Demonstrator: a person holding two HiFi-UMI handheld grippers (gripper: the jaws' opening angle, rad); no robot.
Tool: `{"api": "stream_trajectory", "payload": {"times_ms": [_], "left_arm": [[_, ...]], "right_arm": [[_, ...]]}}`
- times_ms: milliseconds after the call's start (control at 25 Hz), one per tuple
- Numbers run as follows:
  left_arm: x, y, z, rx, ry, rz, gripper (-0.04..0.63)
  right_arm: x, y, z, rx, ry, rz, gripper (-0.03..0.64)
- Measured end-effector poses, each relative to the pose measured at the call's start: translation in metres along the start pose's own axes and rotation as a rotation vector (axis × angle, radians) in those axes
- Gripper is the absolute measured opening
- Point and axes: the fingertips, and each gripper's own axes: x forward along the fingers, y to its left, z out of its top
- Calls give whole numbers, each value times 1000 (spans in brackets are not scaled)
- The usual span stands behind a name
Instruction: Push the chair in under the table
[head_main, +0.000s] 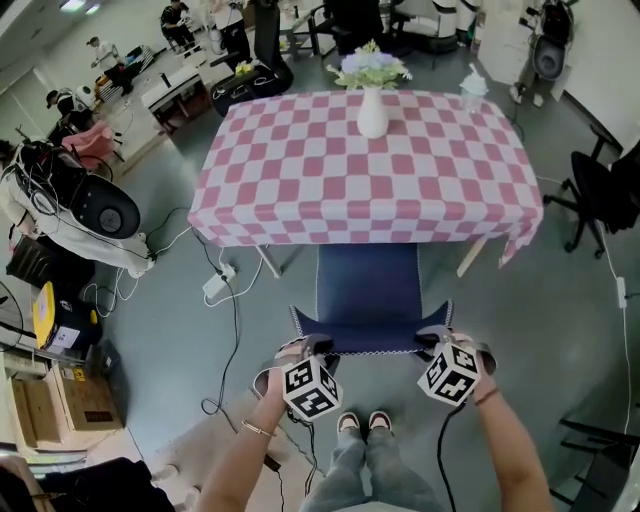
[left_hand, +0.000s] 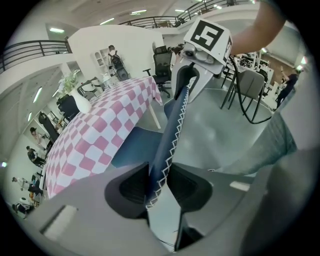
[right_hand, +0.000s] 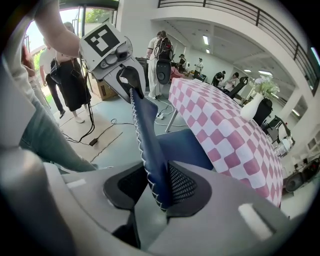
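Blue chair (head_main: 367, 290) sits with the front of its seat under the near edge of the pink checked table (head_main: 300, 200), but its back sticks out, and the left gripper (head_main: 303, 347) and right gripper (head_main: 436, 336) each pinch that back's top, so more pushing is needed.

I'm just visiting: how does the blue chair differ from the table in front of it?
The chair is plain dark blue with white edge stitching; the table is covered in pink-and-white checks. The chair's seat is bare; the table carries a white vase of flowers. The chair's back sits between the jaws of the left gripper and right gripper; nothing grips the table. Both stand on the grey floor.
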Motion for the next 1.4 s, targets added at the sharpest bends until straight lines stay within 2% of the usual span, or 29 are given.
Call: {"api": "stream_trajectory", "payload": {"times_ms": [720, 1400], "left_arm": [[42, 83, 36, 12, -7, 87, 106], [67, 163, 32, -14, 48, 151, 118]], "right_arm": [[25, -99, 16, 12, 13, -49, 123], [51, -149, 56, 23, -17, -75, 121]]}}
